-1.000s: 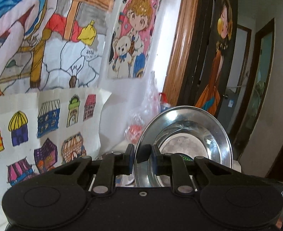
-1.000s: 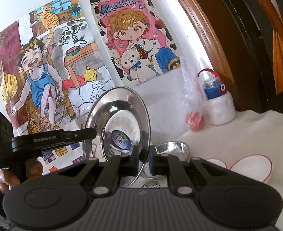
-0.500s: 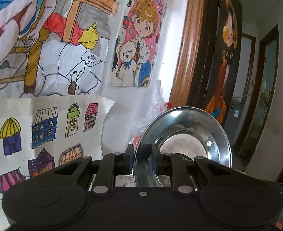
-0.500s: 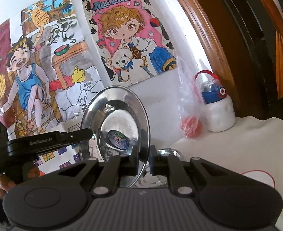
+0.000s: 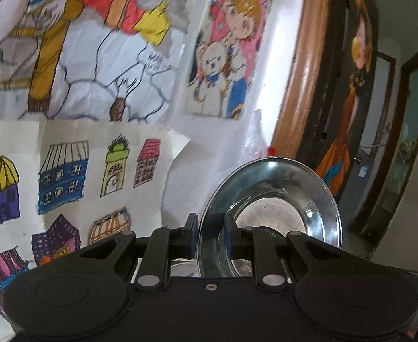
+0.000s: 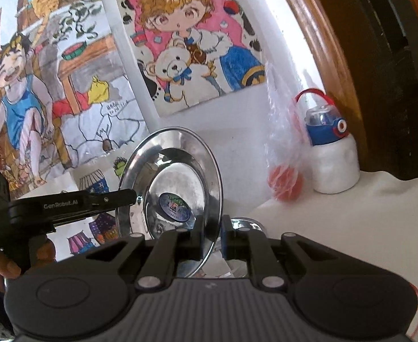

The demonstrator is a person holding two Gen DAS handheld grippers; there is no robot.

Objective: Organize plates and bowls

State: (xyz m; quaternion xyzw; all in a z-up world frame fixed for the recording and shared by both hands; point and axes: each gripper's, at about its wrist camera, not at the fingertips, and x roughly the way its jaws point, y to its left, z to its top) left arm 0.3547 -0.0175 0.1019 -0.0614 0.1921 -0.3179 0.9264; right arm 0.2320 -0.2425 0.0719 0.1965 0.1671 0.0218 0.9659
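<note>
A shiny steel plate stands on edge in the air, held at both sides. My left gripper is shut on its rim in the left wrist view. My right gripper is shut on the opposite rim; the plate's underside with a round sticker faces this camera. The left gripper's black body reaches in from the left and touches the plate's left edge. A second steel dish lies on the table behind my right fingers, mostly hidden.
Coloured drawings cover the wall close behind the plate. A white and blue bottle and a plastic bag with red balls stand at the back right on the white tablecloth. A wooden door frame rises on the right.
Both grippers have lifted and tilted upward with the plate between them. The table, the white plates and the steel dish have dropped lower in the right wrist view.
</note>
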